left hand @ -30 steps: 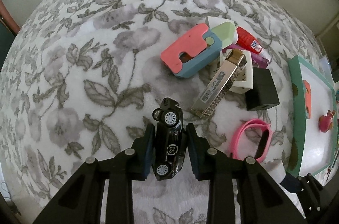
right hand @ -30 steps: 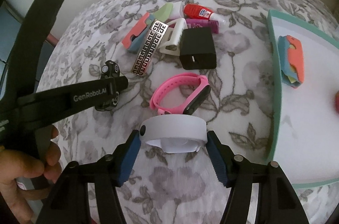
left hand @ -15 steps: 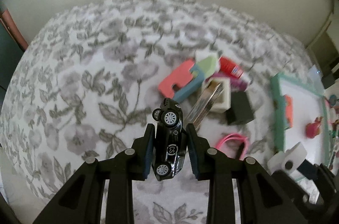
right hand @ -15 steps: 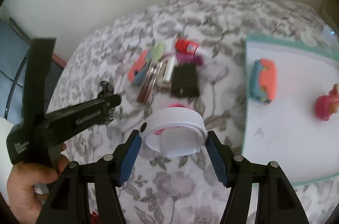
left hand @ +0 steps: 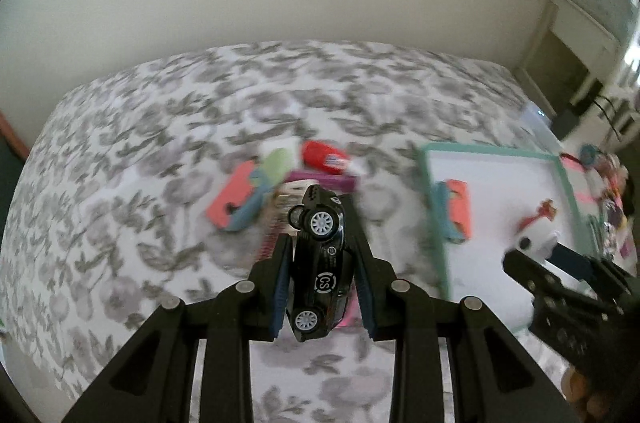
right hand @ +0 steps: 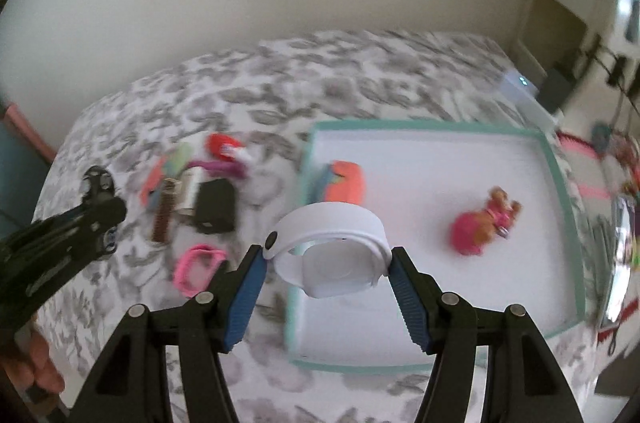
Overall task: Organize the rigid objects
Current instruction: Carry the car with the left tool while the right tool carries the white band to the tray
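A black toy car (left hand: pixel 320 263) is clenched by the left gripper (left hand: pixel 322 283) at frame centre; a white wristband (right hand: pixel 332 255) is grasped by the right gripper (right hand: pixel 326 283)

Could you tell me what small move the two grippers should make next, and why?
Probably carry both loads on over the teal-rimmed tray before lowering. The right gripper holds the white band above the tray's near-left edge; the left gripper grips the black toy car off to the tray's left, above the floral cover. Neither jaw pair looks ready to release.
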Demonstrator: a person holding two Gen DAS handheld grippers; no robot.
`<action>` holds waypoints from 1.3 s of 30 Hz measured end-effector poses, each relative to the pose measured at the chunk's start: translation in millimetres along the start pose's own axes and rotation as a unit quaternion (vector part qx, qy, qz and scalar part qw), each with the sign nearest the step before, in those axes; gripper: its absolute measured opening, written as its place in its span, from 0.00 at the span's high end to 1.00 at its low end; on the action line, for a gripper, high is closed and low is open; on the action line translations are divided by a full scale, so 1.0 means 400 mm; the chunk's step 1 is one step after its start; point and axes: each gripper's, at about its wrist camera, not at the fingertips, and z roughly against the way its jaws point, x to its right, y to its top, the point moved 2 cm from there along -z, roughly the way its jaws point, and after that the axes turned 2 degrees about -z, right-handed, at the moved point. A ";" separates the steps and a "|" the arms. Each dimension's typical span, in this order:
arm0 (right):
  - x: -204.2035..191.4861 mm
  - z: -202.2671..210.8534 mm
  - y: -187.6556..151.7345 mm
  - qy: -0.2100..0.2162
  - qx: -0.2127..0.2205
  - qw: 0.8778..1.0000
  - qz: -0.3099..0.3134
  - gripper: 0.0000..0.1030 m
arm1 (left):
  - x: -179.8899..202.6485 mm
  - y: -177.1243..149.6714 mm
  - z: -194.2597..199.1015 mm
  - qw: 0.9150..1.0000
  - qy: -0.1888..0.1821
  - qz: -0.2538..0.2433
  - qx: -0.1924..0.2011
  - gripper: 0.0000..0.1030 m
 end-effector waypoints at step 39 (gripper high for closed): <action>0.417 -0.104 -0.042 -0.117 -0.077 0.978 -0.158 0.35 | 0.380 -0.095 -0.187 0.988 -0.055 -0.102 -0.104 0.70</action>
